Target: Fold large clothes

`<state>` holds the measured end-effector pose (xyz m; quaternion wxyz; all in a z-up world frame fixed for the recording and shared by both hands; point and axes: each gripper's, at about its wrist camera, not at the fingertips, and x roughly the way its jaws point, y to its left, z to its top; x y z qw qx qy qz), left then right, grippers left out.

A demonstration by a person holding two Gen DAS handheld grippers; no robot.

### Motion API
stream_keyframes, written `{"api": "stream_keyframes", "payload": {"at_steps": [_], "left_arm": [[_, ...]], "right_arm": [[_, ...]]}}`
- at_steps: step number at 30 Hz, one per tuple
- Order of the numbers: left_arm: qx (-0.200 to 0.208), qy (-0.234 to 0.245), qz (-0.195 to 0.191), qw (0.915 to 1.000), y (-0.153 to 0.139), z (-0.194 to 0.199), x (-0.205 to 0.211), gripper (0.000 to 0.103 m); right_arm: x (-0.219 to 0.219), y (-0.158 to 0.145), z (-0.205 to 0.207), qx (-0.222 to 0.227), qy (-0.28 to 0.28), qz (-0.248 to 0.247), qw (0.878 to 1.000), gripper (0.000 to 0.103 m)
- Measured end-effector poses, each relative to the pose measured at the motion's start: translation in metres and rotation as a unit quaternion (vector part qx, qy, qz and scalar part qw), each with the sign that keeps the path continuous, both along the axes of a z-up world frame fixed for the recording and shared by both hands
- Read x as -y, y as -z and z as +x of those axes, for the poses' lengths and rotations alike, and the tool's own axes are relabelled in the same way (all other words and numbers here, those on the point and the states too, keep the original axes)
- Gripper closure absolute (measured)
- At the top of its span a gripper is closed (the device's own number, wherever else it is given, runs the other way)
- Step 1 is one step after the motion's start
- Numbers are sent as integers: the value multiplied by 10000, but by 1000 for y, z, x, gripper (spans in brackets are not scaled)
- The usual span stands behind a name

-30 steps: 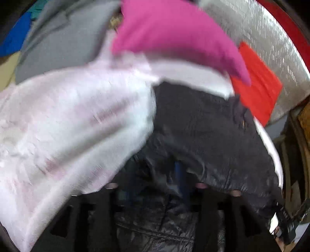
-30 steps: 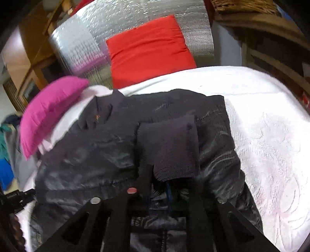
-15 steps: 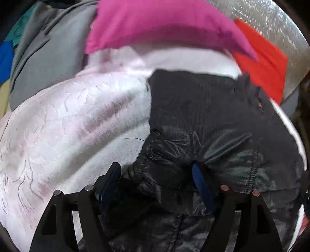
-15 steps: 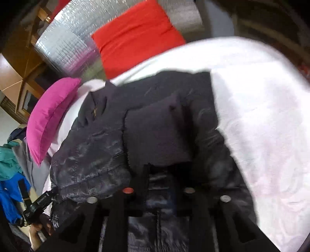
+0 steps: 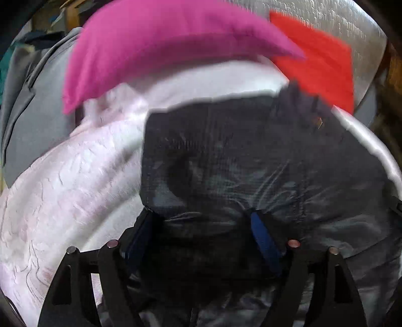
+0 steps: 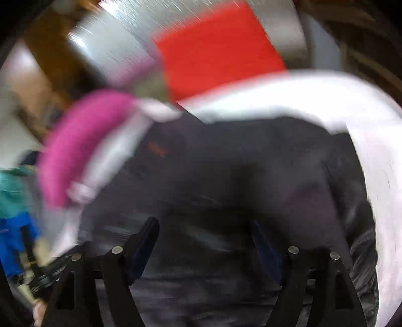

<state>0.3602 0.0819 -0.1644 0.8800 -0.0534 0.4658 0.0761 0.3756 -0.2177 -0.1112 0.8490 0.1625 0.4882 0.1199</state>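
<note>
Left wrist view looks down on a dark jacket [image 5: 251,161] lying folded on a white bedspread [image 5: 65,191], with a pink pillow [image 5: 160,42] and a red pillow [image 5: 324,60] past its far edge and a silver sheet [image 5: 334,17] behind them. The left gripper [image 5: 201,221] stands released, its jaws having just been opening; jacket cloth lies between the two blue pads, but they do not press on it. A bunched fold of cloth low in the middle is too dark to read. Grey clothing [image 5: 27,105] is cut off at the left rim.

Right wrist view is badly smeared (nearly every edge is streaked), so the jacket [image 6: 226,176] shows only as a dark mass on the bedspread [image 6: 382,191]. The right gripper [image 6: 203,234] is released too, its jaws having just been opening, wide apart over the cloth and gripping nothing. Its right pad is hard to make out against the dark cloth. An orange mark [image 6: 157,148] on the jacket is unreadable. Beyond sit the pink pillow [image 6: 80,143], the red pillow [image 6: 216,50] and the silver sheet [image 6: 110,45]. At the left rim, teal and blue clothes [image 6: 12,208] are cut off, and a blurred black tool [image 6: 47,274] shows below them, whether it is the other gripper I cannot tell.
</note>
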Motion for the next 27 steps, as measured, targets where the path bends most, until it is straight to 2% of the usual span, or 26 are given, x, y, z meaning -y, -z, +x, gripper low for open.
{"api": "stream_keyframes", "payload": {"at_steps": [2, 4, 5, 7, 8, 10, 11, 13, 14, 15, 16, 17, 18, 20, 21, 23, 24, 25, 27], "left_arm": [[62, 112, 19, 9999, -10, -2, -1, 22], [404, 225, -294, 9985, -27, -6, -14, 22], [740, 131, -409, 9963, -40, -8, -29, 22], [1047, -203, -603, 9925, -51, -7, -57, 21], [1024, -380, -845, 9904, -51, -1, -76, 20], [740, -551, -1285, 9874, -41, 13, -98, 20], [570, -586, -1532, 9848, -33, 22, -108, 21], [345, -608, -1892, 9794, -16, 40, -119, 22], [180, -615, -2003, 9776, -7, 51, -120, 22], [148, -597, -2046, 9769, -3, 56, -118, 25], [161, -527, -2075, 9767, 0, 63, -117, 50], [83, -451, -2050, 9777, 3, 74, -115, 80], [-40, -404, -2054, 9778, 6, 81, -114, 81], [130, -422, -1867, 9814, 0, 85, -112, 88], [243, -422, -1558, 9866, -4, 88, -111, 92], [39, -532, -975, 9938, 7, 96, -111, 95], [-41, -573, -819, 9950, 11, 98, -112, 95], [-108, -652, -745, 9950, 15, 99, -117, 96], [123, -860, -1002, 9912, 8, 87, -125, 96]], "right_arm": [[0, -6, -2, 116, 22, -73, 9999, 25], [-5, -22, -7, 256, -92, -168, 9995, 25], [-7, -35, -12, 501, -134, -176, 9985, 25], [-10, -54, -19, 933, -236, -44, 9953, 23], [-14, -58, -19, 1039, -355, 25, 9940, 21], [-28, -52, -16, 1040, -511, -182, 9931, 21], [-33, -42, -12, 907, -565, -282, 9939, 21], [-39, -7, 2, 276, -667, -351, 9968, 21], [-39, 5, 4, 122, -740, -287, 9968, 20], [-42, 6, 2, 236, -787, -380, 9959, 20], [-46, 4, -2, 233, -810, -490, 9952, 20], [-49, 4, -3, 199, -843, -570, 9946, 20], [-52, 6, -3, 188, -900, -664, 9936, 20], [-54, 8, -4, 220, -933, -682, 9931, 20], [-55, 9, -5, 258, -961, -711, 9925, 20], [-53, 12, -8, 350, -975, -780, 9916, 20], [-55, 13, -8, 386, -961, -811, 9913, 20], [-59, 14, -8, 415, -953, -857, 9909, 20], [-55, 12, -9, 454, -974, -851, 9906, 18]]}}
